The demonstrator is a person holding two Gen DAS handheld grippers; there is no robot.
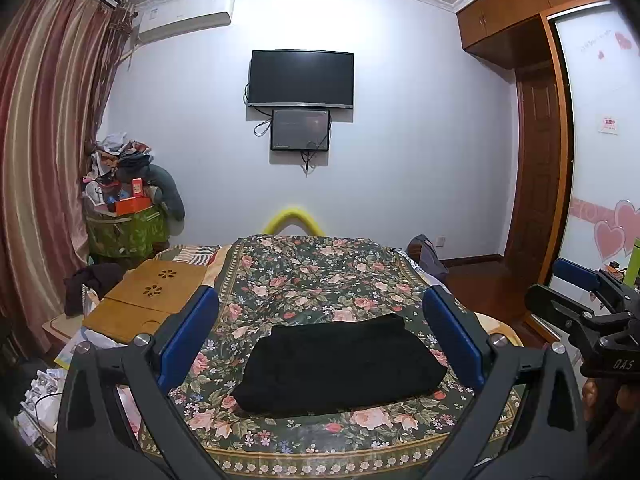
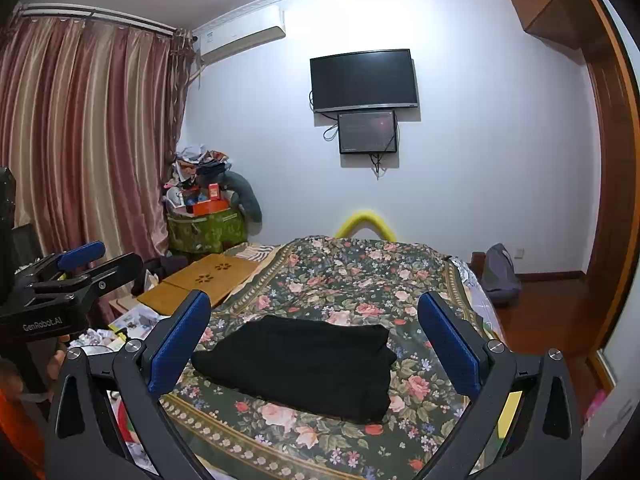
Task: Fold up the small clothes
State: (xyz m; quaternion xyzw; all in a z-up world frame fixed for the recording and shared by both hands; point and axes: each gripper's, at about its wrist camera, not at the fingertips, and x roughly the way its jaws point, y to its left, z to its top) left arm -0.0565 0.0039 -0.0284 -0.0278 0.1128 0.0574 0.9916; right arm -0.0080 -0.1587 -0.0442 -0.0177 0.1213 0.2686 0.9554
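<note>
A black garment [image 1: 340,364] [image 2: 298,364] lies folded into a compact rectangle on the floral bedspread [image 1: 312,276] [image 2: 352,276]. My left gripper [image 1: 320,328] is held above and short of it, open, with its blue pads wide apart and nothing between them. My right gripper [image 2: 314,328] hovers the same way, open and empty, framing the garment. In the left wrist view the right gripper [image 1: 588,304] shows at the right edge. The left gripper [image 2: 68,276] appears at the left edge of the right wrist view.
A wooden lap desk [image 1: 156,296] [image 2: 208,280] rests on the bed's left side. Beyond it stands a green bag piled with clutter [image 1: 124,208] by the striped curtain [image 1: 48,160]. A grey backpack [image 2: 500,276] sits on the wooden floor to the right. Loose papers [image 1: 44,396] lie low at the left.
</note>
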